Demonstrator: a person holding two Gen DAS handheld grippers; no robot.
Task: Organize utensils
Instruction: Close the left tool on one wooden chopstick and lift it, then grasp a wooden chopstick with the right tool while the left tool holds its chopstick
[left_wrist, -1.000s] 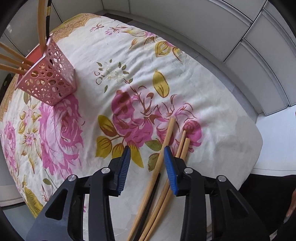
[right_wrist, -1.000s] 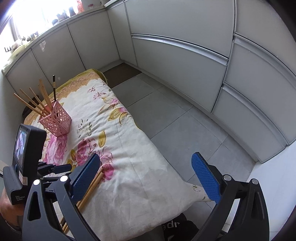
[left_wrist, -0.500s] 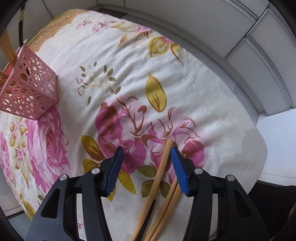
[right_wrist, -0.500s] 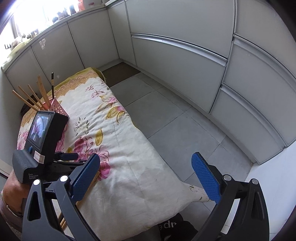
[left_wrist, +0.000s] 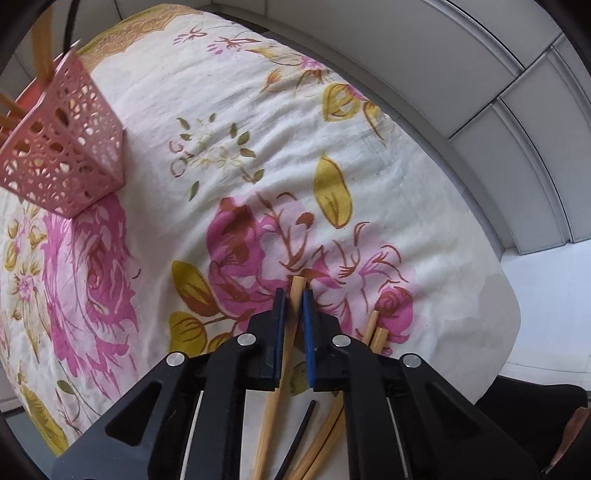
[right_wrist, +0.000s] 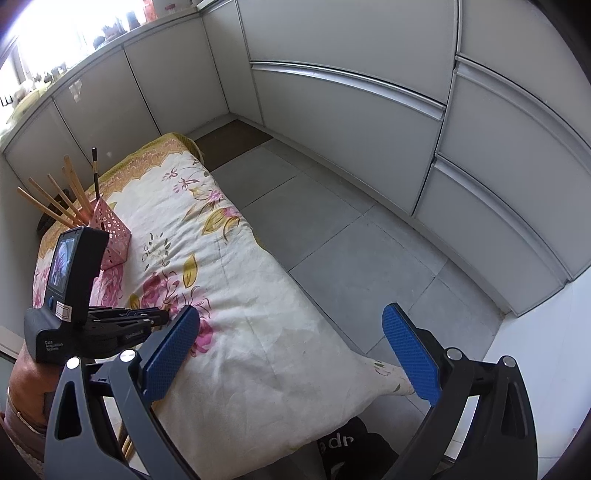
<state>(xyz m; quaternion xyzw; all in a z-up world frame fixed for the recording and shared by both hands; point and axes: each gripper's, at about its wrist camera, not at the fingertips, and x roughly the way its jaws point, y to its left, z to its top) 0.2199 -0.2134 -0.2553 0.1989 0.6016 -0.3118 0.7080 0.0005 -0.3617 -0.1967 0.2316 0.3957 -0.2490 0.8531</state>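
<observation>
My left gripper (left_wrist: 292, 295) is shut on a wooden chopstick (left_wrist: 274, 398) that lies on the floral cloth (left_wrist: 229, 110), gripping it near its far tip. More wooden chopsticks (left_wrist: 373, 334) and a thin black stick (left_wrist: 297, 434) lie just to its right. A pink perforated holder (left_wrist: 64, 158) stands at the far left with several chopsticks in it; it also shows in the right wrist view (right_wrist: 112, 230). My right gripper (right_wrist: 291, 354) is open and empty, held above the cloth's near right edge. The left gripper shows there at the left (right_wrist: 162, 315).
The cloth covers a low table (right_wrist: 258, 350) with its right edge dropping to a grey tiled floor (right_wrist: 332, 236). Grey cabinets (right_wrist: 347, 92) line the far side. A dark object (right_wrist: 343, 443) lies on the floor below the table's near corner.
My left gripper moved forward along the chopstick and its jaws closed on it near the tip. The right gripper stayed open and barely moved.
</observation>
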